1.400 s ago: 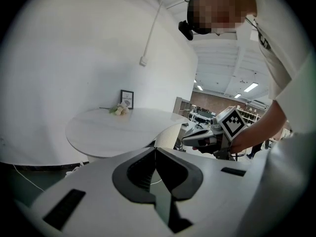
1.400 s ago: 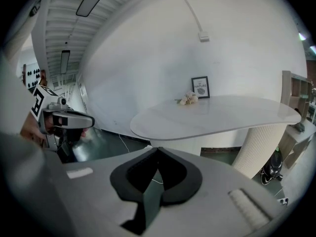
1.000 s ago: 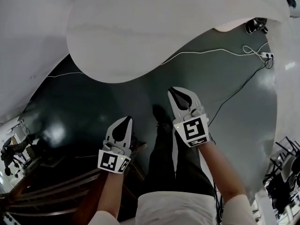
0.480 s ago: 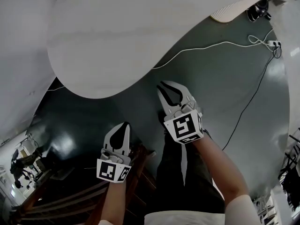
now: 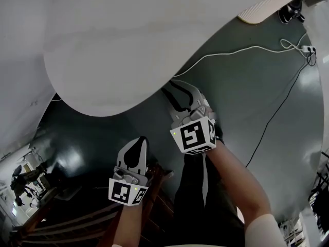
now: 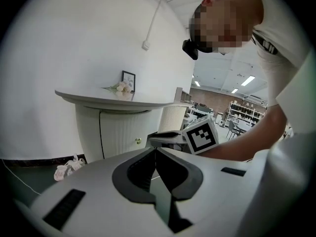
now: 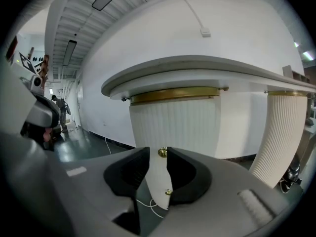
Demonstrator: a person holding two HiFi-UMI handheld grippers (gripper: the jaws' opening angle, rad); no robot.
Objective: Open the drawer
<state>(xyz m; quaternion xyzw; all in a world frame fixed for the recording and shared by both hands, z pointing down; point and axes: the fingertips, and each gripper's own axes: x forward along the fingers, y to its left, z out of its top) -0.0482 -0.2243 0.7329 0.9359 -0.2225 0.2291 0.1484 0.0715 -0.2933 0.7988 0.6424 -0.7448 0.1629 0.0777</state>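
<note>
The right gripper [image 7: 158,151] points at the drawer [image 7: 173,125], a fluted white front under the curved tabletop [image 7: 207,65]. Its jaws have just been opening and stand spread, with the brass knob [image 7: 162,152] showing in the gap, not pinched. The left gripper [image 6: 154,149] hangs nearer the person, jaws pressed together on nothing

Head view dim: dark floor [image 5: 241,96] carries pale glare patches, tabletop [image 5: 128,45] reads flat grey, shadow under it. Gripper views brighter (ceiling lights [image 7: 69,52] overhead). Heavy fisheye bending, black corners; near foreground soft.
</note>
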